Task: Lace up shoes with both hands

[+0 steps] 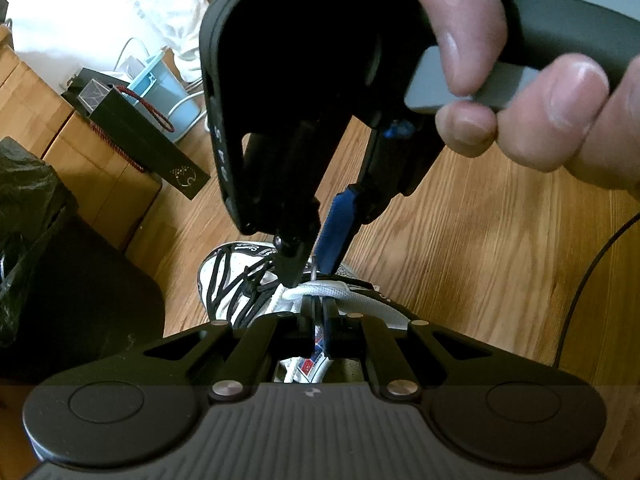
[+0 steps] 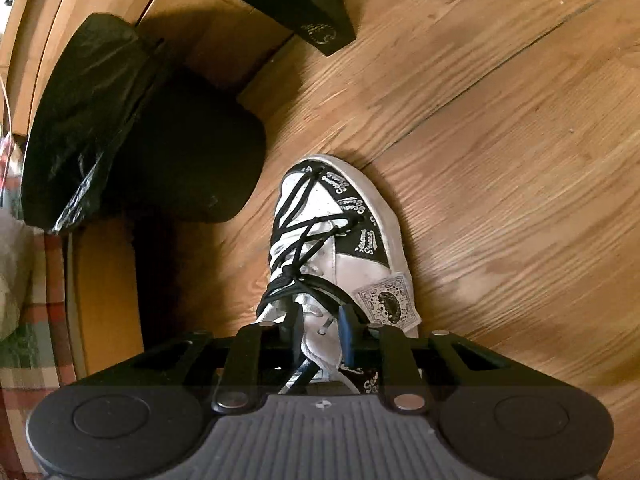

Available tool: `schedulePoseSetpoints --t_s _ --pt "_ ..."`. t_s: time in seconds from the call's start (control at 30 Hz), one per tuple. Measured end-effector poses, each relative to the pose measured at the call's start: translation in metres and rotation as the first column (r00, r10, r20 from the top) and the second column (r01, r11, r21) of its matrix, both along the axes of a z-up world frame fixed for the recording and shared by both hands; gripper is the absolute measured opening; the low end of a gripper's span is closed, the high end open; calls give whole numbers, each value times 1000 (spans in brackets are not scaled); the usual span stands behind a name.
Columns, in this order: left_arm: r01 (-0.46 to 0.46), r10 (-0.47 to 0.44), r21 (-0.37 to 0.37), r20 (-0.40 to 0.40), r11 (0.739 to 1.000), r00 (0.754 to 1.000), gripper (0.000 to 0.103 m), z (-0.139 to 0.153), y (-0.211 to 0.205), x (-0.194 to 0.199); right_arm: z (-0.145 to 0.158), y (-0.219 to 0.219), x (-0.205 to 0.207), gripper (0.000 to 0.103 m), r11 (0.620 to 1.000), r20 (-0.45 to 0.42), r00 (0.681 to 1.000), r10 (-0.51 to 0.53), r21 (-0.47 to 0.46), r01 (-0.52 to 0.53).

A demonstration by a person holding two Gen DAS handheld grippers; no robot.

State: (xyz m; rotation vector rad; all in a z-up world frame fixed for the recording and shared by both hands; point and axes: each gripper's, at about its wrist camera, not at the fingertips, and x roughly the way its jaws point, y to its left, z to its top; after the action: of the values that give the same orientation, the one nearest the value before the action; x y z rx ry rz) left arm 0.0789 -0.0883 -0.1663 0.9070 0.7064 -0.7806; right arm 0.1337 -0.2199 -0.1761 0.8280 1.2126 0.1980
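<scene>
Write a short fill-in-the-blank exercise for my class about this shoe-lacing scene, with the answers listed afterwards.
1. The shoe stands on a floor made of ____.
2. The thin laces crossing the shoe's front are coloured ____.
3. The left gripper is shut on a wide lace coloured ____.

Answers: wood; black; white
</scene>
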Motion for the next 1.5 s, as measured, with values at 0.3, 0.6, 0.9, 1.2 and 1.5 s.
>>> schedulePoseSetpoints --t_s 0.3,0.6,0.9,1.2,1.5 --pt "-15 14 -9 -16 1000 1000 5 0 1 3 -3 -3 -4 18 999 -13 999 -44 16 45" --pt "-22 22 -12 -25 1000 999 4 0 0 6 -9 -11 -6 9 993 -44 996 -83 84 86" --pt "-28 28 -13 -31 1000 999 4 1 1 7 -4 -8 -5 5 996 -21 998 -52 67 54" --pt "-36 35 -15 -40 999 999 5 2 2 8 -4 -6 -3 4 998 -7 999 -36 49 37" --pt "-47 46 -9 -46 999 998 9 0 3 9 -3 -6 -2 4 999 2 1000 -27 40 27"
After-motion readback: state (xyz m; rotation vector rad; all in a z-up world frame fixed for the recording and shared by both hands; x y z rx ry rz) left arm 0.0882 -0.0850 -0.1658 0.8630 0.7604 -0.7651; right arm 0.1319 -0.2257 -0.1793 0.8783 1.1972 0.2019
